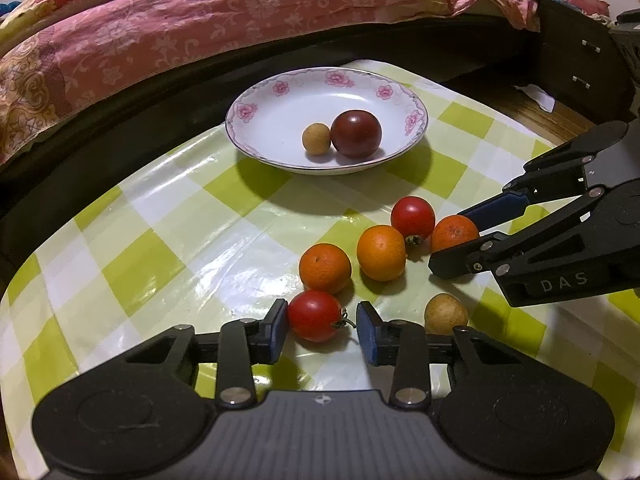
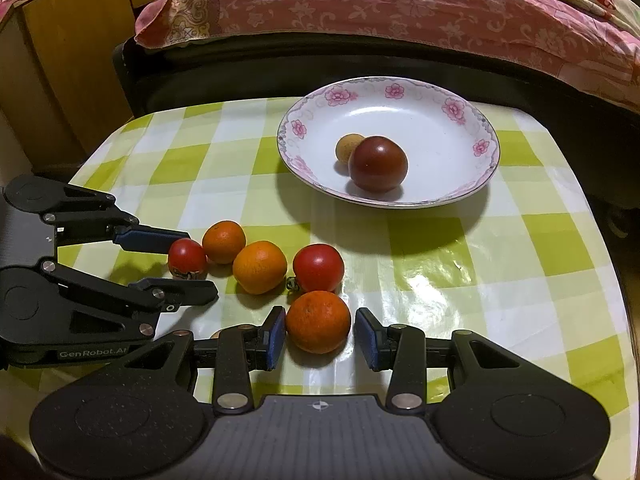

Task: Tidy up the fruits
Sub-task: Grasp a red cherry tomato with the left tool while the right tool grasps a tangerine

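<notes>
A white floral plate (image 1: 256, 120) (image 2: 448, 148) holds a dark red tomato (image 1: 356, 133) (image 2: 378, 164) and a small tan longan (image 1: 316, 139) (image 2: 346, 146). On the checked cloth lie three oranges and two red tomatoes in a cluster. My left gripper (image 1: 322, 326) (image 2: 192, 262) is open around a red tomato (image 1: 314, 316) (image 2: 187, 258), pads close on both sides. My right gripper (image 2: 320, 336) (image 1: 460, 240) is open around an orange (image 2: 318, 322) (image 1: 454, 232). Another longan (image 1: 446, 314) lies by the left gripper's right finger.
Two oranges (image 1: 325, 268) (image 1: 381, 253) and a red tomato (image 1: 413, 217) lie between the grippers. A bed with a pink quilt (image 1: 200, 28) runs behind the table. A dark drawer unit (image 1: 576, 64) stands right, a wooden cabinet (image 2: 68, 72) left.
</notes>
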A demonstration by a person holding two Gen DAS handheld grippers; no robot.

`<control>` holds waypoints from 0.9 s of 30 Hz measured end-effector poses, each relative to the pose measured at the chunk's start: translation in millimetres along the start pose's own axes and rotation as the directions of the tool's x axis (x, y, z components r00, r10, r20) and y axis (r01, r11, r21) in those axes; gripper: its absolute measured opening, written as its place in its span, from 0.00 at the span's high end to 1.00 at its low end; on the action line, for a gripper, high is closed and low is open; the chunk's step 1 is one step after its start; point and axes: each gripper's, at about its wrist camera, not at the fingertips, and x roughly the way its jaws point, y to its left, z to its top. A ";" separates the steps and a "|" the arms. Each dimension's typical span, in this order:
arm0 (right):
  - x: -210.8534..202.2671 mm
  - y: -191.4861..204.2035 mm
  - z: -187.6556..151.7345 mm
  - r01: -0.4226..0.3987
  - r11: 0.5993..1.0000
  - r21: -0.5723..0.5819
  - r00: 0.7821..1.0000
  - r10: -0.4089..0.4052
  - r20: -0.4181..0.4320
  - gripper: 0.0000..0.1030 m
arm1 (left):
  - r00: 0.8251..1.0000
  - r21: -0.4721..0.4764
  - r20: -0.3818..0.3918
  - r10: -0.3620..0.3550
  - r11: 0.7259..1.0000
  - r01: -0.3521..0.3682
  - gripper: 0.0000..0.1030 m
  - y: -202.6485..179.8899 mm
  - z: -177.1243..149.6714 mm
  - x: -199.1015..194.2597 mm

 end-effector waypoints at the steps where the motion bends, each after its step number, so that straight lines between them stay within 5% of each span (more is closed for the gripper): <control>1: -0.1 0.0 -0.1 0.000 1.000 0.002 1.000 0.000 0.001 0.65 | 1.000 0.000 0.000 0.000 1.000 0.000 0.58 0.0 0.0 -0.4; 27: -0.9 2.6 -0.6 0.028 0.999 -0.030 1.000 -0.028 -0.006 0.70 | 1.000 0.033 0.002 -0.012 0.999 0.012 0.61 -4.6 -4.6 -4.7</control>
